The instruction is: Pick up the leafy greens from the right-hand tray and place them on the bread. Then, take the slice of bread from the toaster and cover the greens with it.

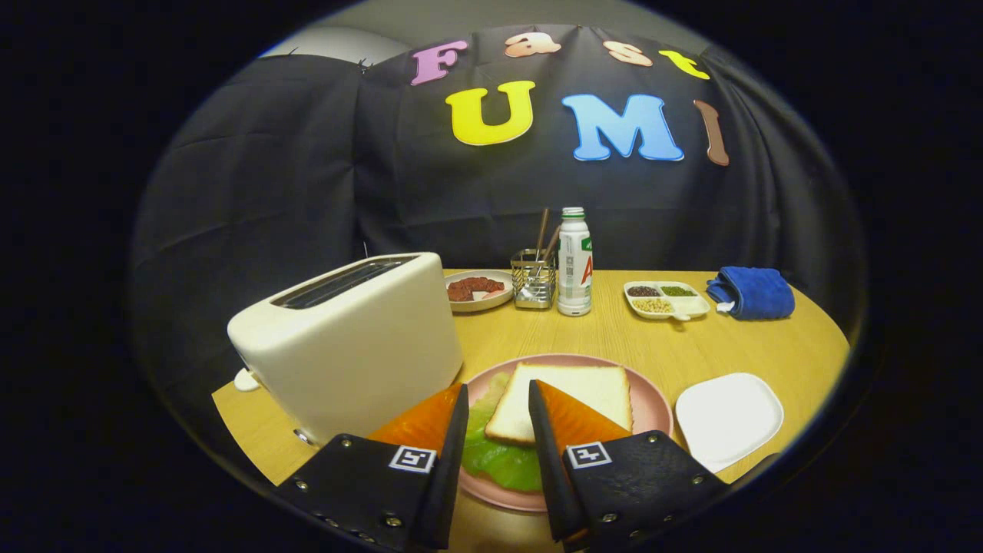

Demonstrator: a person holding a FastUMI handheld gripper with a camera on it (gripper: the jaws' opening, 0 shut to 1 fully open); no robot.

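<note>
A staged kitchen corner in a recording booth: black cloth wall behind a wooden table set with a toaster, a bottle, a cutlery holder and plates of food.

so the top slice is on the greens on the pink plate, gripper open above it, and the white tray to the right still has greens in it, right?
Not quite: the gripper view shows the white tray bare. The rest holds: the bread slice lies on the greens on the pink plate, with the gripper open above it.
</note>
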